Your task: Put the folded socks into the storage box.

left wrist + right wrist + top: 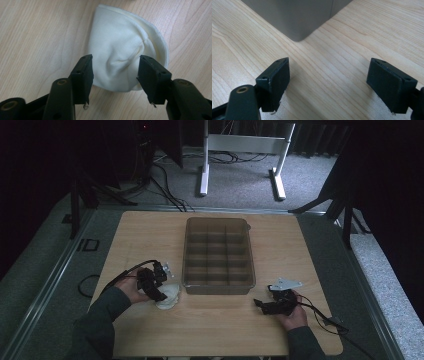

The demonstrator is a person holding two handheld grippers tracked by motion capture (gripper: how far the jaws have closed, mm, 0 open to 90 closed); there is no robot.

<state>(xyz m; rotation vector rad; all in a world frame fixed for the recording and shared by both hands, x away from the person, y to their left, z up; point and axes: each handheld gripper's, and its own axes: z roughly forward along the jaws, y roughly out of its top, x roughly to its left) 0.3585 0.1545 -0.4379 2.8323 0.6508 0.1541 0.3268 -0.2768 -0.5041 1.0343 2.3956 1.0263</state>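
I see my left tongs (115,80) spread wide, straddling the white cloth (125,55) on the desk (37,37), pads seemingly not touching it, cloth lengthwise ahead; my right tongs (328,85) gape empty, well apart.

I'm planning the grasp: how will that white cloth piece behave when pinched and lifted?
The white cloth piece shows soft folds and a puckered crease, so it is probably floppy and will drape. It looks thin, so likely light. Lying flat on the table, it should not roll, though a push may bunch it.
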